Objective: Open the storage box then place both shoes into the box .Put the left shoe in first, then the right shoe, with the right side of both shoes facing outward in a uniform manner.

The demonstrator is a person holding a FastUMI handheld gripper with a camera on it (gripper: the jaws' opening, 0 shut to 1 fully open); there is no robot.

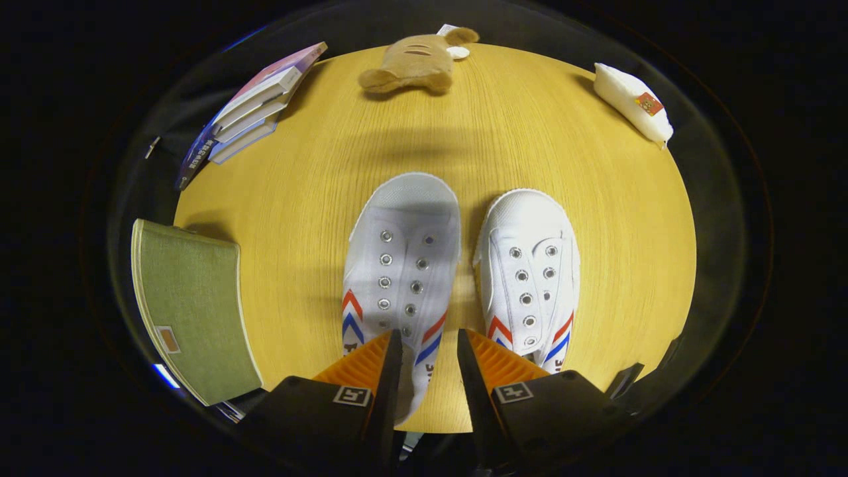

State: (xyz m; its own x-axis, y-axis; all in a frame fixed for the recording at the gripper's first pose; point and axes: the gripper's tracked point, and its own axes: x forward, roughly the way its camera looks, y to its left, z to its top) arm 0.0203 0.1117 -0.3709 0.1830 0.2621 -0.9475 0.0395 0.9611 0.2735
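Pale yellow wood grain covered the round table (530, 132), and on it, near the middle, stood the two white canvas shoes side by side, toes pointing away from the gripper (429, 344). Both were laceless, with rows of metal eyelets and red-and-blue chevron stripes on their sides. The left-hand shoe (401, 265) lay partly between the fingers – its heel end ran down into the gap, with one finger over its outer side and the other finger just off its inner side, between the pair. The right-hand shoe (530, 265) sat just beside it, a narrow strip of tabletop showing between them, its heel partly hidden behind the other finger. The fingers stood apart, released, and whether either one touched the canvas could not be told.

The storage box (192, 311), a green fabric-covered one with a small tag on its face, sat at the table's near left edge, lid closed as far as could be seen, well apart from the shoes. A stack of books (255, 109) rested at the far left edge, partly overhanging it. A brown plush toy (414, 63) lay at the far edge – straight beyond the shoes – and a white packet with a small red mark (633, 103) lay at the far right edge. Nothing stood between the shoes and the box.
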